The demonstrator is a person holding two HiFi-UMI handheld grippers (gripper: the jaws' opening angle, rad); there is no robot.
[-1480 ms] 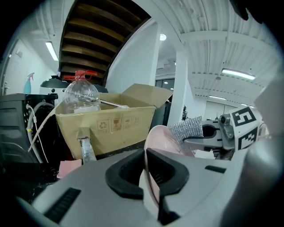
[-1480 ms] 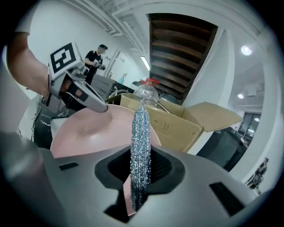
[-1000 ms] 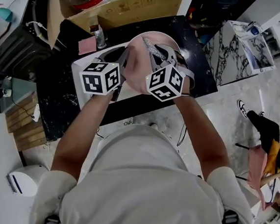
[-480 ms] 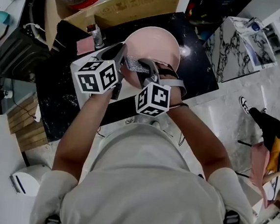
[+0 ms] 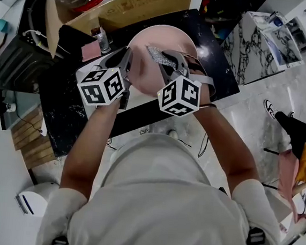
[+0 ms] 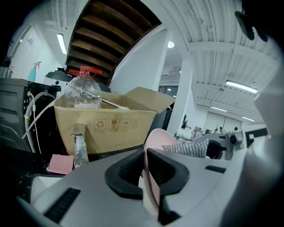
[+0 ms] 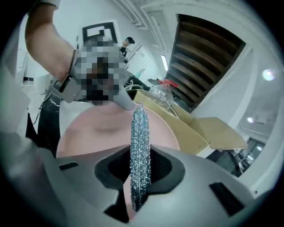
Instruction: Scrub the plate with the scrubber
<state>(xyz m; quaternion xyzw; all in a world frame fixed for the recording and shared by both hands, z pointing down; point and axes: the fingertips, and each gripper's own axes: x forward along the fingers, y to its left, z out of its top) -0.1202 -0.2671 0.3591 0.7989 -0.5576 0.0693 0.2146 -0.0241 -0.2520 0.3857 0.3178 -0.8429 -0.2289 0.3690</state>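
Observation:
A pink plate (image 5: 150,41) is held tilted above the black counter (image 5: 214,71). My left gripper (image 5: 127,64) is shut on the plate's left rim. In the left gripper view the rim (image 6: 156,138) stands edge-on between the pads (image 6: 128,170), and the jaws have just been closing on it. My right gripper (image 5: 167,60) is shut on a flat silvery mesh scrubber (image 5: 158,55) that lies against the plate's face. In the right gripper view the scrubber (image 7: 140,146) sticks up out of the gripper (image 7: 140,177), in front of the plate (image 7: 97,133).
An open cardboard box (image 5: 137,4) with a clear red-capped bottle (image 6: 82,91) stands behind the plate. A small bottle (image 5: 103,40) and a pink pad (image 5: 90,49) sit at the left. A white board (image 5: 85,69) lies under my left gripper. A marble-patterned cabinet (image 5: 257,48) stands at the right.
My right gripper with the scrubber swept down and left over the plate, then back up to the right. The left gripper has kept the plate nearly still.

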